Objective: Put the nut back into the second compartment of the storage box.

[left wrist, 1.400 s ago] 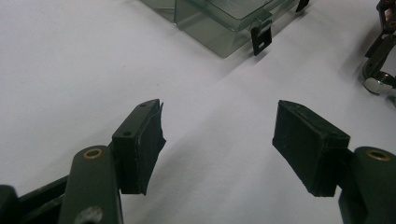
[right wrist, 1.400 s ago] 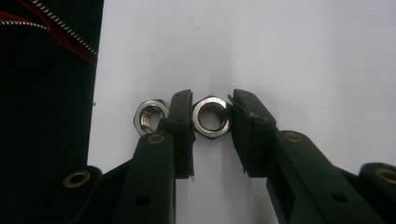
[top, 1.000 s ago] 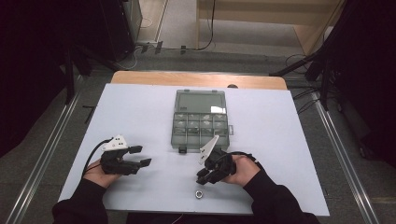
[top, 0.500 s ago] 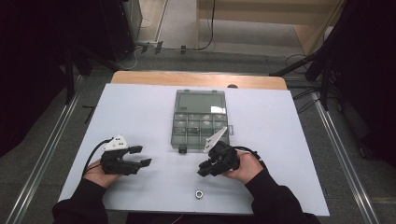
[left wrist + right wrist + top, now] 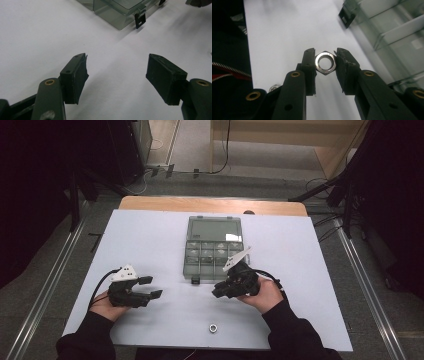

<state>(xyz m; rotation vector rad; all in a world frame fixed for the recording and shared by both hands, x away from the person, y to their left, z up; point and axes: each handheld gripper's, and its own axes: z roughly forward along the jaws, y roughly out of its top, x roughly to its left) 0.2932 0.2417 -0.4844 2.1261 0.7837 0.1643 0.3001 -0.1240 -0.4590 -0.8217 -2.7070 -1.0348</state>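
A silver hex nut (image 5: 326, 63) is pinched between the pads of my right gripper (image 5: 326, 63), which is shut on it and held above the white table. In the high view that right gripper (image 5: 223, 291) hovers just in front of the clear compartment box (image 5: 212, 247), near its front latch (image 5: 195, 280). A second nut (image 5: 213, 327) lies on the table near the front edge. My left gripper (image 5: 150, 288) rests at the front left, open with nothing between its pads (image 5: 79, 76). The box corner and its latch (image 5: 140, 20) lie ahead of it.
The white table top (image 5: 150, 235) carries the box at its middle back. A wooden strip (image 5: 210, 204) runs along the far edge. Dark floor rails flank the table on both sides. The person's sleeves come in at the front edge.
My right gripper has lifted off the table and moved toward the box with the nut in it. The left gripper has stayed where it was.
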